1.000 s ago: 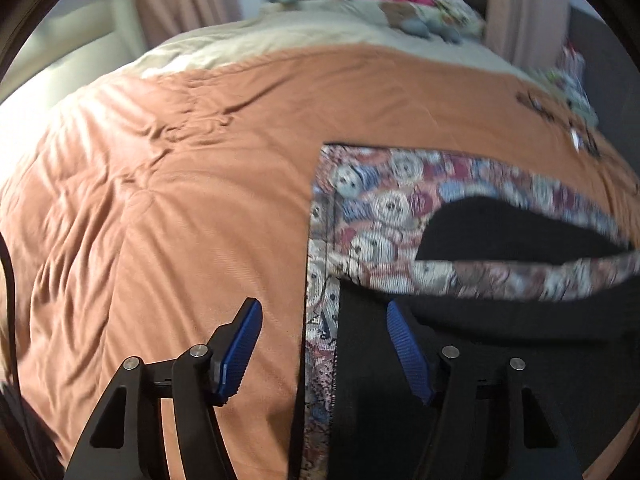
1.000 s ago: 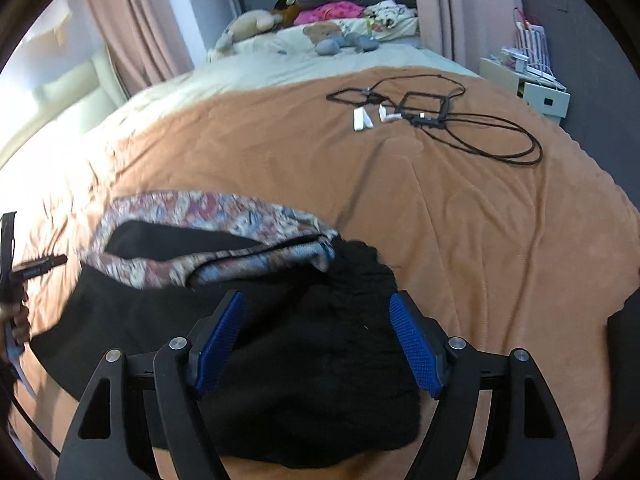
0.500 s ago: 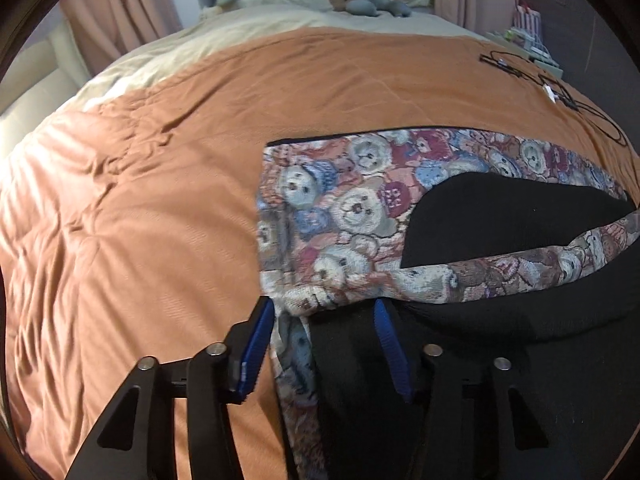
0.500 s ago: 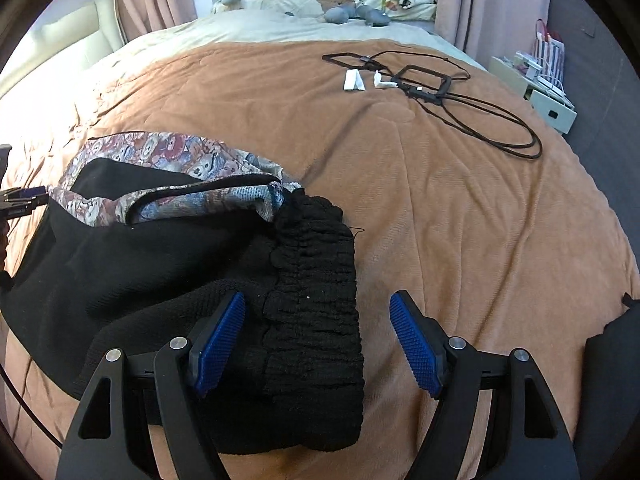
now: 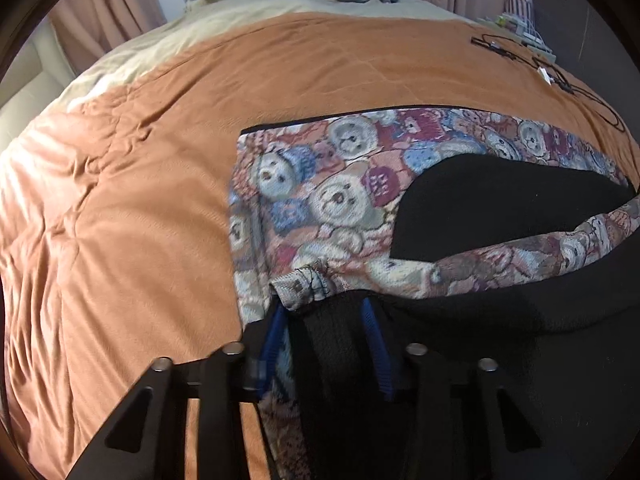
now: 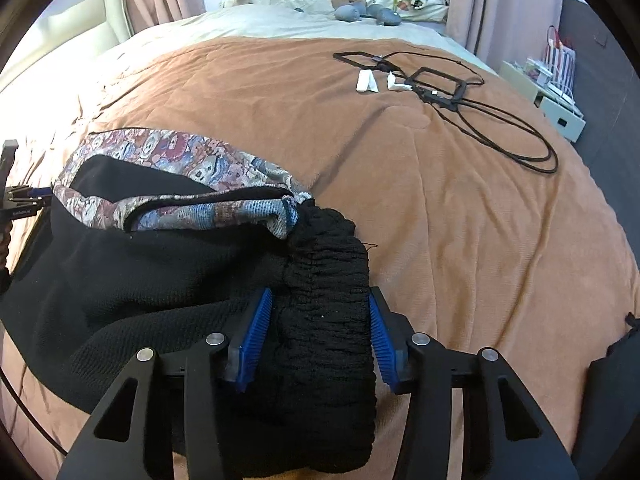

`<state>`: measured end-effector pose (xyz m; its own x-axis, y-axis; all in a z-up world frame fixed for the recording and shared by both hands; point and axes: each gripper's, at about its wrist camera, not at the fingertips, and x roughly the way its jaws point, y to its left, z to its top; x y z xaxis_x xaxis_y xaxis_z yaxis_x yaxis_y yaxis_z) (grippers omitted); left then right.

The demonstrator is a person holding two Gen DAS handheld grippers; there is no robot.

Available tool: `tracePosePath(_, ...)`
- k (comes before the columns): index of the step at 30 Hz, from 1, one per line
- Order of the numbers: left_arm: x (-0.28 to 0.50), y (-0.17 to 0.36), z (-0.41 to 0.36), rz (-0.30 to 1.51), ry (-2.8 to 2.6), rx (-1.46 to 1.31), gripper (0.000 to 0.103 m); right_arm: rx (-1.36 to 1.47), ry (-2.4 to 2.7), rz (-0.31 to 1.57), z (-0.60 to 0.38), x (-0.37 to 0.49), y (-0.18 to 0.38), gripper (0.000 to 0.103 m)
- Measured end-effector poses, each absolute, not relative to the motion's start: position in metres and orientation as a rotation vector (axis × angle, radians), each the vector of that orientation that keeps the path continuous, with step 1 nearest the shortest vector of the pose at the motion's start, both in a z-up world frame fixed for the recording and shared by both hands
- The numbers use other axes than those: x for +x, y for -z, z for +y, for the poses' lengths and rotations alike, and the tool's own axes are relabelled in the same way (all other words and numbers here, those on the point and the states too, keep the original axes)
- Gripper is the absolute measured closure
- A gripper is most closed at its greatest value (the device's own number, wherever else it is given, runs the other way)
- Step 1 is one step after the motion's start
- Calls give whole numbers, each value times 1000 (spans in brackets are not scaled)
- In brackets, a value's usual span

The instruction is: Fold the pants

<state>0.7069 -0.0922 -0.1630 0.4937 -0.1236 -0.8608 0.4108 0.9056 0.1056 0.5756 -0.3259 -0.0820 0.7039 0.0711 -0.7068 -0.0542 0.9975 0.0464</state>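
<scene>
The pants (image 5: pixel 332 200) have a teddy-bear print outside and a black lining, and lie folded on the orange bedspread (image 5: pixel 140 200). My left gripper (image 5: pixel 324 320) has its blue pads either side of the leg-end edge of the pants, jaws partly closed around the fabric. In the right wrist view the pants (image 6: pixel 160 248) end in a black ribbed elastic waistband (image 6: pixel 324 280). My right gripper (image 6: pixel 320 320) has its jaws partly closed around that waistband. The left gripper shows at the left edge of the right wrist view (image 6: pixel 20 204).
Black cables and frames (image 6: pixel 440 88) with small white pieces (image 6: pixel 366 80) lie on the far right of the bed. Stuffed toys and pillows (image 6: pixel 348 4) sit at the bed's head. A white shelf unit (image 6: pixel 560 108) stands beside the bed at right.
Both grippers have moved forward onto the pants and narrowed: the left around the leg-end edge, the right around the black waistband.
</scene>
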Motion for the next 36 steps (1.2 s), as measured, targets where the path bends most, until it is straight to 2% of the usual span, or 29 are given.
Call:
tracePosePath(3, 710, 164, -98, 1019, 308, 335, 84, 34, -65, 786, -328, 580, 81, 64)
tracePosePath(4, 710, 163, -97, 1015, 301, 340, 88, 21, -57, 786, -328, 581, 81, 75)
tracePosePath(7, 705, 155, -94, 992, 280, 355, 91, 7, -46, 767, -329, 575, 77, 91)
tracePosePath(9, 705, 144, -86, 985, 277, 327, 92, 14, -41, 748, -332, 568, 73, 96)
tracePosePath(18, 719, 90, -64, 923, 240, 209, 92, 53, -33, 692, -336, 556, 53, 99)
tracePosePath(36, 802, 115, -82, 942, 53, 175, 92, 123, 10, 715, -335, 627, 60, 99)
